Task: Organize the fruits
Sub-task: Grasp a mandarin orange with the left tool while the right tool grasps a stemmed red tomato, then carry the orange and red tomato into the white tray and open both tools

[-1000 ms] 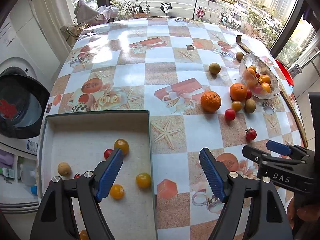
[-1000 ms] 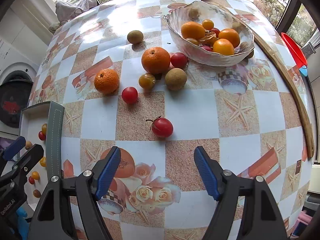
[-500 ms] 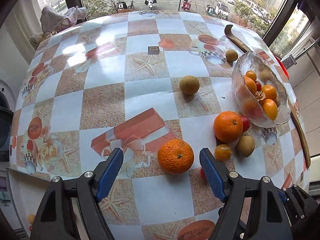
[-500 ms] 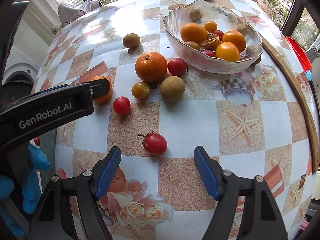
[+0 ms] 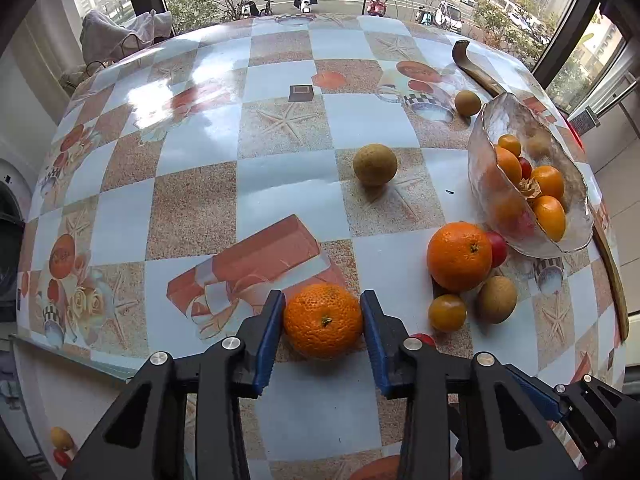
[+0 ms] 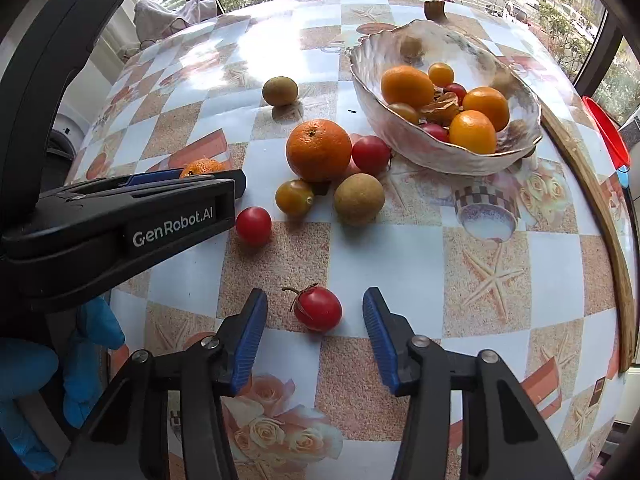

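Yellow tomato [image 6: 295, 197] and red tomato [image 6: 253, 225] beside left tool [image 5: 323, 320].

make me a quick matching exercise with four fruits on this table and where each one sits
Things:
1. bumpy orange mandarin
2. stemmed red cherry tomato
3. large smooth orange
4. papery brown husk fruit

Places:
A. inside the clear glass bowl
B. between the left tongs, pads against it
C. between the right tongs, untouched
D. on the table beside the bowl

Pairs: 1-B, 2-C, 3-D, 4-A
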